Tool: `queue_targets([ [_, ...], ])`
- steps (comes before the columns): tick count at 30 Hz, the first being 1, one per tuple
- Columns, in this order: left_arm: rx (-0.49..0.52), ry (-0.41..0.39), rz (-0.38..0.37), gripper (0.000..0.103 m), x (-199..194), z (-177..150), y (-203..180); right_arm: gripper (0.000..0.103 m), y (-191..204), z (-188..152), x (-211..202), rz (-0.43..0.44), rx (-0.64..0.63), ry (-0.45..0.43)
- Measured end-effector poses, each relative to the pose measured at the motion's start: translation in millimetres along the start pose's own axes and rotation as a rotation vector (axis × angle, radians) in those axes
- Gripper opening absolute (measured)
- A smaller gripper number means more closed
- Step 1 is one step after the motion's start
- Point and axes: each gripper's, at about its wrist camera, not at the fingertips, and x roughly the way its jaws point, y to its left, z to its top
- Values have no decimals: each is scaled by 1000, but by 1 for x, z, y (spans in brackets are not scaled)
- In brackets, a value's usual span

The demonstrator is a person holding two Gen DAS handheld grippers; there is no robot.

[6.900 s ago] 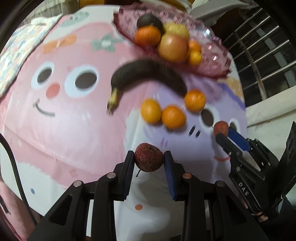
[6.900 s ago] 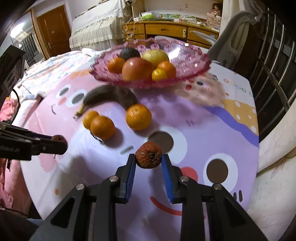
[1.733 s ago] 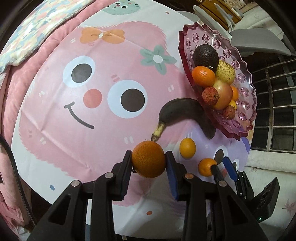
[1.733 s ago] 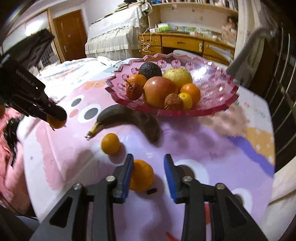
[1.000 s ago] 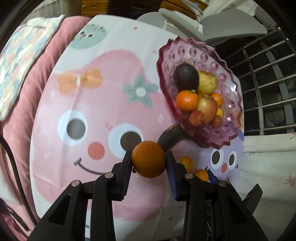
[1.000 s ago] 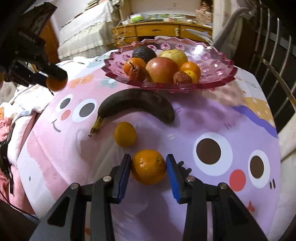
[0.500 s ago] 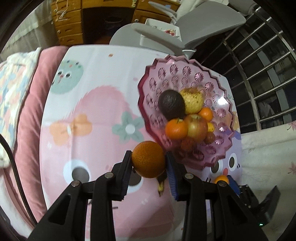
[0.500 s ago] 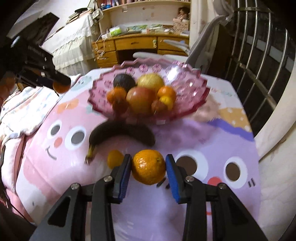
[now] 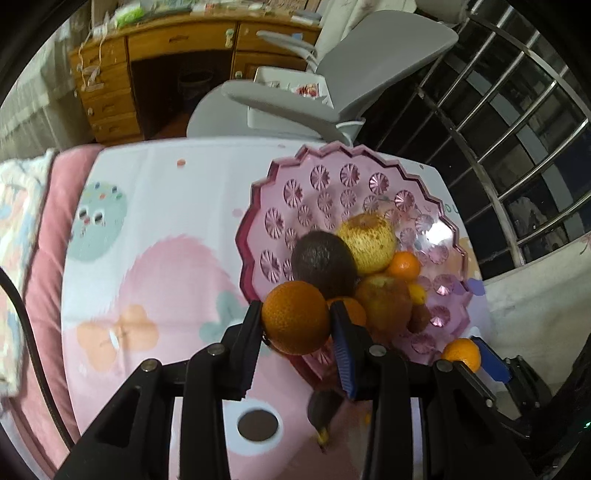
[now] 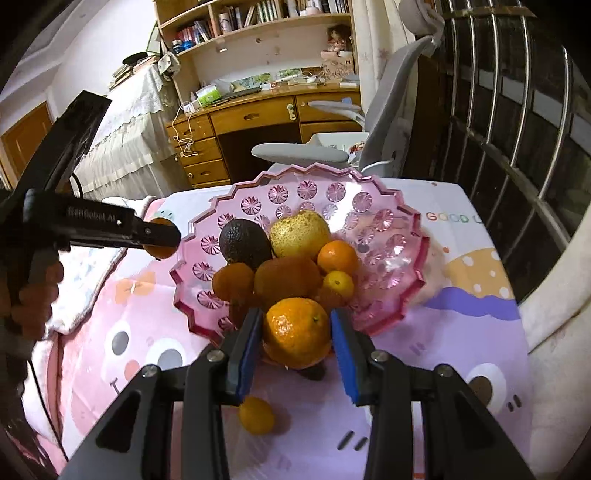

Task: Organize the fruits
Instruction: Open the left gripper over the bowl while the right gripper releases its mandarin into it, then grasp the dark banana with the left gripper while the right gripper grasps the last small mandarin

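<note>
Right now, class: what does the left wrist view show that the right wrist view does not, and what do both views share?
Only the left wrist view: the left gripper from behind, shut on a large orange, and the dark banana tip below its fingers.

Only the right wrist view: the bookshelf, a small orange lying on the tablecloth, and a hand holding the left gripper.

Both: the pink dish holding the avocado and yellow pear, the grey chair, and the right gripper holding its orange.

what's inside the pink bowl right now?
The pink bowl holds an avocado, a yellow pear-like fruit, an apple and several oranges. The right gripper's orange hides the bowl's near side.
</note>
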Motion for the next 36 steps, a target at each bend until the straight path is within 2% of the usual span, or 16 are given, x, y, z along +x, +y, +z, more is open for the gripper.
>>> queue_targets([
  [7, 45, -51, -10, 38, 4, 1, -7, 39, 7, 5, 11, 15, 38, 13],
  [8, 50, -61, -6, 41, 2, 1, -8, 40, 8, 4, 13, 12, 42, 17],
  [10, 53, -66, -11, 58, 0, 0, -10, 40, 8, 4, 15, -1, 52, 23],
  [13, 65, -75, -25, 62, -6, -3, -11, 43, 8, 3, 16, -12, 77, 33],
  [14, 69, -78, -27, 66, -8, -5, -11, 52, 8, 2, 14, -16, 84, 31],
  [15, 69, -80, -28, 67, -10, -6, -11, 63, 8, 2, 12, -16, 90, 26],
  [17, 71, -80, -31, 69, -15, -12, -9, 71, 8, 0, 7, -20, 103, 7],
  [28, 91, -12, 33, 70, -18, -48, -2, 80, 3, -21, -19, -44, 149, -33],
  [36, 146, 47, 33, 72, -12, -68, -8, 81, 10, -47, -27, -100, 97, -23],
])
